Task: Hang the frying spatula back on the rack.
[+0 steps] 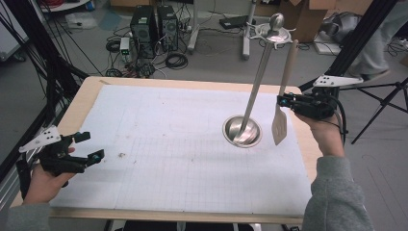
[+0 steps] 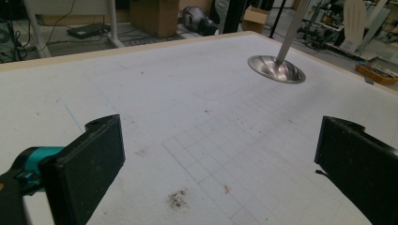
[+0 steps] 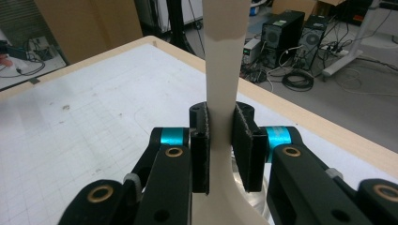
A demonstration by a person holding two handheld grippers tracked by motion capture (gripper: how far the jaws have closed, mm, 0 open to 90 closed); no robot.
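Observation:
A beige slotted spatula (image 1: 279, 126) hangs upright above the table's right edge, blade down and handle pointing up. My right gripper (image 1: 285, 101) is shut on its neck just above the blade; in the right gripper view the pads (image 3: 199, 150) press both sides of the spatula (image 3: 220, 70). A steel ladle (image 1: 242, 131) stands with its bowl on the white grid sheet, its handle leaning up and away. My left gripper (image 1: 91, 146) rests open at the table's near left with nothing between its fingers. The left gripper view has the ladle bowl (image 2: 276, 69) far ahead.
The wooden table (image 1: 168, 217) is covered by a white grid sheet with small dirt specks (image 2: 178, 199). Behind it on the floor stand computer towers (image 1: 153, 24) and cables. Black frame poles rise at left and right, and a tripod (image 1: 385, 103) stands at the right.

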